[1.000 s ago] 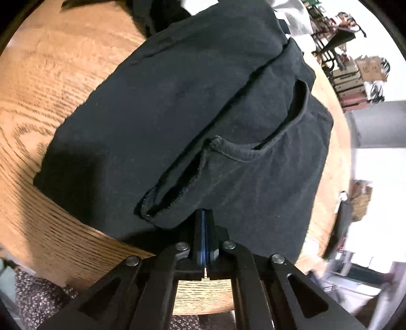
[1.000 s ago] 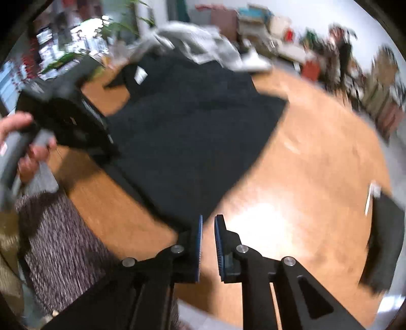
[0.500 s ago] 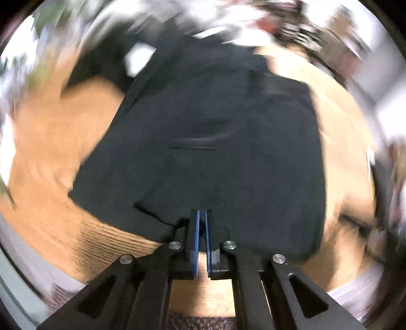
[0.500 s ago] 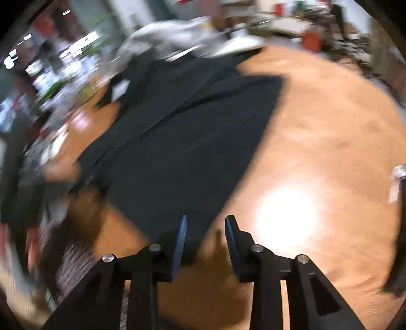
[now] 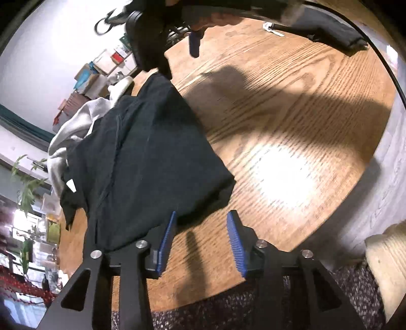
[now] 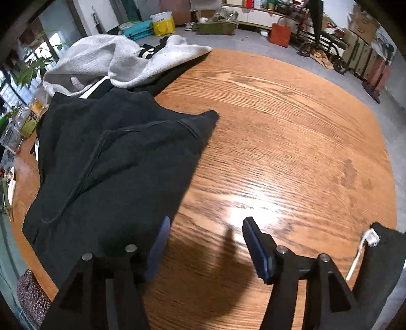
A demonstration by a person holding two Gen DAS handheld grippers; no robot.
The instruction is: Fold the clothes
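On the round wooden table, seen from the left wrist, a black garment is lying folded in a thick slab, reaching from the far left down to the near edge. The left gripper is hovering at that near edge with its jaws spread wide and holding nothing; the garment's near corner is sitting just beyond and to the left of the left blue pad, with bare wood showing between the two pads. A grey sweatshirt is bunching up behind the garment. Across the table, a hand is gripping the other tool, and a second dark cloth is lying at the far rim.

From the right wrist, the black garment is spreading over the left half of the table, a pocket seam showing on top. The right gripper is also standing released, nothing between its jaws; the garment's right edge is running down to the left finger, which looks to be overlapping the cloth's margin, while the right finger is hanging over bare wood. The grey sweatshirt is heaping at the far left. The dark cloth with a white tag is lying at the near right rim.
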